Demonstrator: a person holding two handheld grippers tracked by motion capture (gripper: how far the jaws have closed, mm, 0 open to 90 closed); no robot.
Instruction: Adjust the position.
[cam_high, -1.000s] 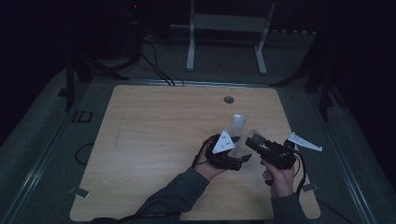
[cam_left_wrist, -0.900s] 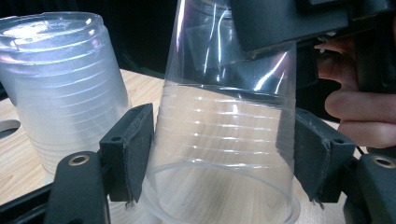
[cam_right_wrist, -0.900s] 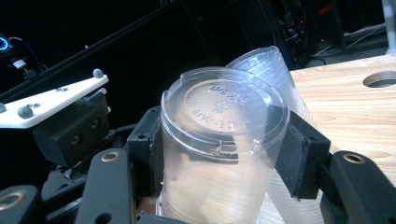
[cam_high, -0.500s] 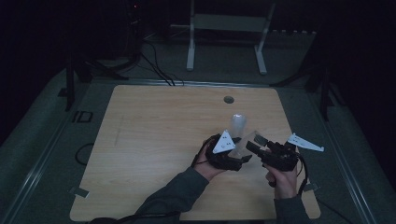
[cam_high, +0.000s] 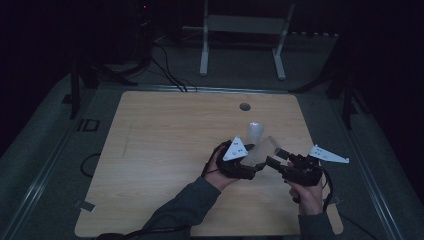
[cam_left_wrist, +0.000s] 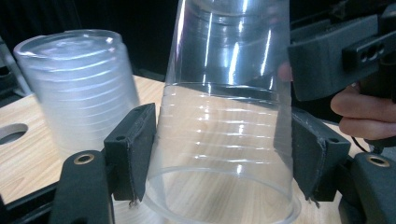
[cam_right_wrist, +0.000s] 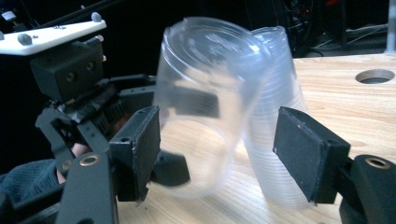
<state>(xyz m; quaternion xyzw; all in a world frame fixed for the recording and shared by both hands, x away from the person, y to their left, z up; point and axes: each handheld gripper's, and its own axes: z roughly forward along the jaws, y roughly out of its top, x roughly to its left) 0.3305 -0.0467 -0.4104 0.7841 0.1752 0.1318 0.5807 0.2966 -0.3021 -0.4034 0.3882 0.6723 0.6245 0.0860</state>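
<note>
A single clear plastic cup (cam_left_wrist: 224, 116) hangs upside down and tilted, with my left gripper (cam_left_wrist: 224, 149) shut on its sides near the rim. In the high view this cup (cam_high: 265, 149) sits between the left gripper (cam_high: 254, 161) and the right gripper (cam_high: 274, 157) at the table's near right. My right gripper (cam_right_wrist: 217, 154) has just been opening. The cup (cam_right_wrist: 205, 93) is between its jaws, but its pads stand off the cup. Just behind stands a stack of clear cups (cam_right_wrist: 275, 116), upside down on the wood.
The wooden table (cam_high: 165, 150) has a round cable hole (cam_high: 245, 106) near its far edge. The stack of cups (cam_high: 255, 132) stands just beyond both grippers. A white stand (cam_high: 240, 45) and cables lie on the dark floor behind.
The right hand has eased slightly toward the near edge. The left hand, the held cup and the stack stay where they were.
</note>
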